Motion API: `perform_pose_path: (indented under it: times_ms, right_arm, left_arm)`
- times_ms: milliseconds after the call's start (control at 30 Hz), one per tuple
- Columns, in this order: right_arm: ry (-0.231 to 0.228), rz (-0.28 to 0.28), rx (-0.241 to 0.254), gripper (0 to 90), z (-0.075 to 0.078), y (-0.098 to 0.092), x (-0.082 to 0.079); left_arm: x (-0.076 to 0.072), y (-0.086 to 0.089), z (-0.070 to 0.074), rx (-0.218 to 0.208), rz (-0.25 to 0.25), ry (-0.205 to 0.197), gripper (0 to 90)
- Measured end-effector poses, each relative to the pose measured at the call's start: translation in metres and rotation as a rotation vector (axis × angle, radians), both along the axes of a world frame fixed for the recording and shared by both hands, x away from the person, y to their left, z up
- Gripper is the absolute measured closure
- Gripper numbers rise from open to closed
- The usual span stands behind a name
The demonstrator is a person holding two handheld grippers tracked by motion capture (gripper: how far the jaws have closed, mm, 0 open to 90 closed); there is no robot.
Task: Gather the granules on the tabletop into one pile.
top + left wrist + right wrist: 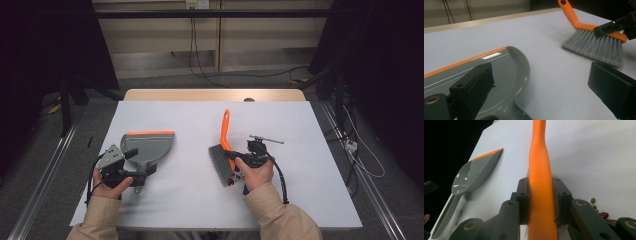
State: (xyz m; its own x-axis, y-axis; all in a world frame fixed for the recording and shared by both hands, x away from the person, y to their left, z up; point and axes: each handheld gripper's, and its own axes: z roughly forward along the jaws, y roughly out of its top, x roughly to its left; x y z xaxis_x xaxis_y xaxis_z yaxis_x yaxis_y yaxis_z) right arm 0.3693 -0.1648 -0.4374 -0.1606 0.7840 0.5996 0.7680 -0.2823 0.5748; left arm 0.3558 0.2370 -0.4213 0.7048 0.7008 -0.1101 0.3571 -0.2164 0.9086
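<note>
Pale table point(300, 190): grey dustpan point(150, 147), small beans point(594, 203) lying on it

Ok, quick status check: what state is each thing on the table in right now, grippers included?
Brush: gripped, bristles resting on the table.
Right gripper: shut on the brush's orange handle.
Dustpan: flat on the table, orange lip pointing away, nothing inside it.
Left gripper: jaws open over the dustpan's handle end, not clamping it.
Small bits: loose on the table beside the brush, not yet swept up.
</note>
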Motion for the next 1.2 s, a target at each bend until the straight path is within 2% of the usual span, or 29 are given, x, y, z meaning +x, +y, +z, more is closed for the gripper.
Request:
perform_pose_path:
  times_ms: [67, 200, 333, 533, 633, 667, 733, 767, 800, 1067, 1200]
  right_arm:
    - [-0.036, 0.029, 0.019, 71.4, 0.004, 0.001, 0.001]
    - [-0.1, 0.124, -0.002, 71.4, 0.015, 0.003, -0.001]
    - [-0.13, 0.292, 0.002, 71.4, 0.019, 0.0, -0.004]
    - [-0.153, 0.539, -0.021, 71.4, 0.011, -0.002, -0.004]
    - [-0.155, 0.642, -0.068, 71.4, 0.004, -0.005, 0.002]
    - [-0.161, 0.651, -0.082, 71.4, 0.003, -0.006, 0.004]
    - [-0.176, 0.707, -0.069, 71.3, 0.002, -0.01, 0.012]
    - [-0.2, 0.731, -0.095, 71.3, 0.001, -0.011, 0.015]
    - [-0.214, 0.759, -0.099, 71.3, 0.002, -0.012, 0.018]
    - [-0.271, 0.868, -0.133, 71.0, 0.002, -0.015, 0.039]
    - [-0.302, 0.896, -0.157, 70.9, 0.002, -0.015, 0.046]
  left_arm:
    - [0.0, 0.0, 0.0, 0.0, 0.001, -0.002, 6.1]
    - [0.0, 0.001, 0.0, -0.005, 0.002, 0.002, 6.1]
    - [0.0, 0.002, 0.001, -0.009, 0.006, -0.001, 6.1]
    - [0.0, 0.001, 0.001, -0.011, 0.007, 0.001, 6.1]
    - [0.001, 0.002, 0.0, -0.007, 0.009, 0.004, 6.1]
    - [0.001, 0.002, 0.0, -0.01, 0.01, 0.004, 6.0]
    - [0.001, 0.002, 0.0, -0.009, 0.01, 0.005, 6.1]
    - [0.001, 0.003, 0.0, -0.007, 0.01, 0.003, 6.1]
    - [0.001, 0.003, 0.0, -0.012, 0.012, 0.006, 6.0]
    - [0.002, 0.004, -0.001, -0.012, 0.016, 0.008, 6.0]
    - [0.003, 0.004, -0.002, -0.012, 0.019, 0.013, 6.0]
